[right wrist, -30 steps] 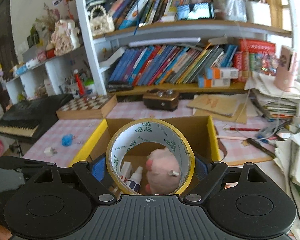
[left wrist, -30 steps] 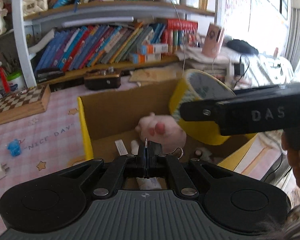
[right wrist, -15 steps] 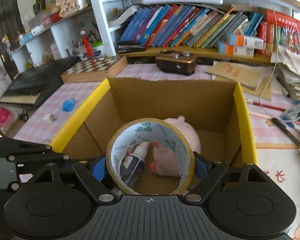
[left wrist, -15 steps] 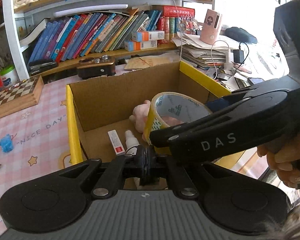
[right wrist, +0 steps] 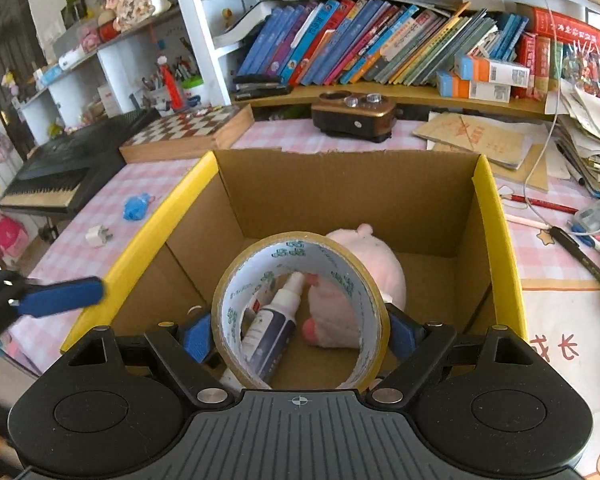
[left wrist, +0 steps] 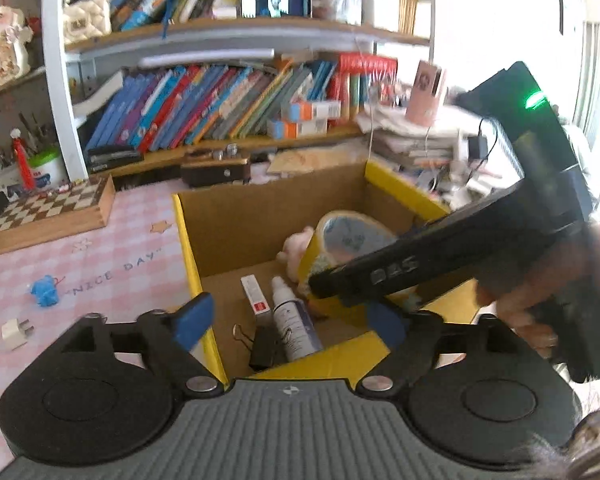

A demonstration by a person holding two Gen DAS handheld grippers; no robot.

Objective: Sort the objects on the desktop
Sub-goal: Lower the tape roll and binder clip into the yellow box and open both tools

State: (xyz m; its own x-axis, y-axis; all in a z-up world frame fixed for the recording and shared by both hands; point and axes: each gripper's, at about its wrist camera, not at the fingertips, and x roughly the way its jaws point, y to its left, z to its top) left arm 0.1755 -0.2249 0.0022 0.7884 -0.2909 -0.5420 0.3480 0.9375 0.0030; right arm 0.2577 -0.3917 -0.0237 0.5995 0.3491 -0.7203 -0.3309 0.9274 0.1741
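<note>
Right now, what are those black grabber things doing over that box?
A person is tidying desk things into a cardboard box. The right gripper holds a roll of yellow tape over the inside of the box, its blue fingers pressing on both sides. The left gripper has just been opening and holds nothing; a black binder clip lies in the box below it, beside a spray bottle and a pink plush toy. A blue toy and a white plug lie out on the desk.

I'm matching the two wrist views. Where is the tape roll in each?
Left wrist: tape roll right of centre, inside the box, behind the right gripper.
Right wrist: tape roll low centre, between the fingers.
Shared landmark: chessboard.
</note>
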